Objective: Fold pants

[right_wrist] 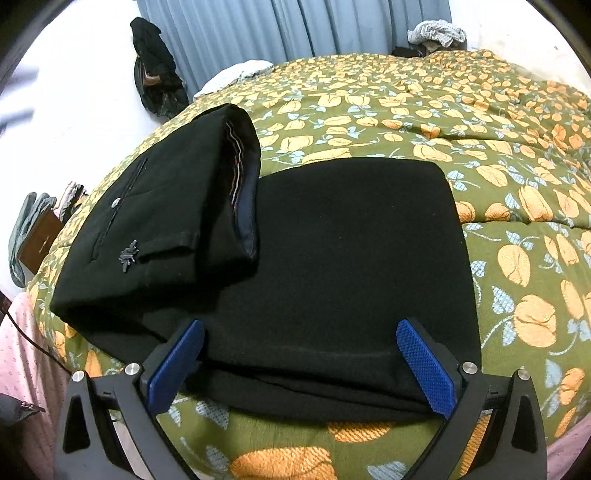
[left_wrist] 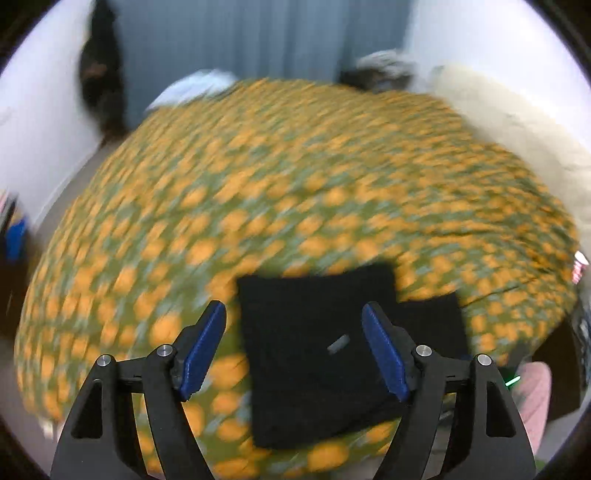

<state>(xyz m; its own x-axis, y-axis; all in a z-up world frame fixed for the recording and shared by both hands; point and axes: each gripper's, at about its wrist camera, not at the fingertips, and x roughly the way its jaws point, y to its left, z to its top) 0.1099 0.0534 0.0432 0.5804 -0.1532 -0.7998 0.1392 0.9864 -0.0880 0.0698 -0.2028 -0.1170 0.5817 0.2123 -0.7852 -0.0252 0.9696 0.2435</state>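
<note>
Black pants lie folded on a bedspread that is green with orange flowers. Their waist part, with a pocket and a small grey button, is folded over on the left, its lining showing. My right gripper hangs open over the near folded edge, its blue pads wide apart and not pressing the cloth. In the blurred left wrist view the pants appear as a dark rectangle on the bedspread. My left gripper is open above them, holding nothing.
Blue curtains hang behind the bed. A dark garment hangs on the white wall at the left. Crumpled clothes and a white cloth lie at the far edge. A pink sheet shows under the bedspread's near left edge.
</note>
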